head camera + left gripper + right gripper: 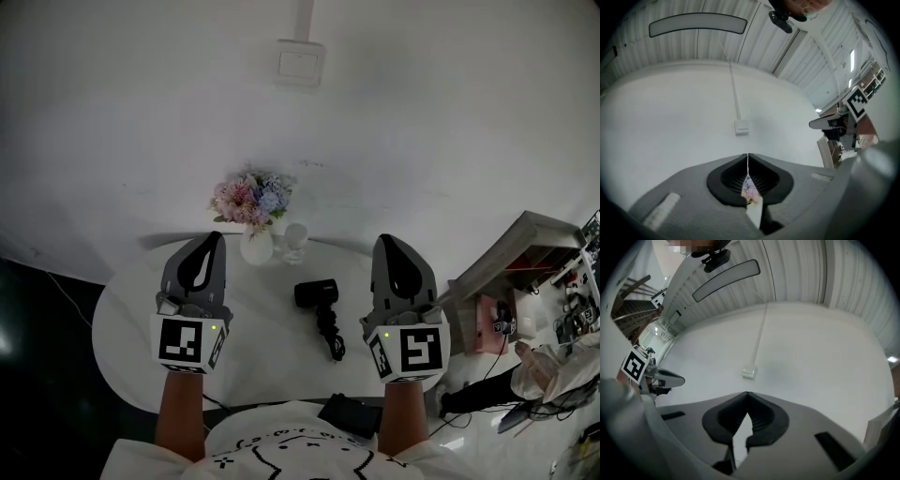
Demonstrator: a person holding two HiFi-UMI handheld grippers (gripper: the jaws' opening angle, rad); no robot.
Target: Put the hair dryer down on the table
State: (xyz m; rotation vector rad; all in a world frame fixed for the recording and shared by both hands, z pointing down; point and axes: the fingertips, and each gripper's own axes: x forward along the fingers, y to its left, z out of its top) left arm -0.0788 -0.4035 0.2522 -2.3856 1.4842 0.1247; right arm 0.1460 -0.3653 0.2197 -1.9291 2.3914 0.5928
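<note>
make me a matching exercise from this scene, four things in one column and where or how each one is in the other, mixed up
Things:
1. hair dryer
2. flowers
3. switch
4. left gripper

Place or state:
A. in the vase
B. shut, empty
C. lying on the table
D. on the wall

Pairs: 1-C, 2-A, 3-D, 4-B

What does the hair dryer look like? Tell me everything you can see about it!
The hair dryer is black and looks like plastic. It lies on the white round table, with its black cord bunched up beside it, toward the person. Only the table touches it.
</note>
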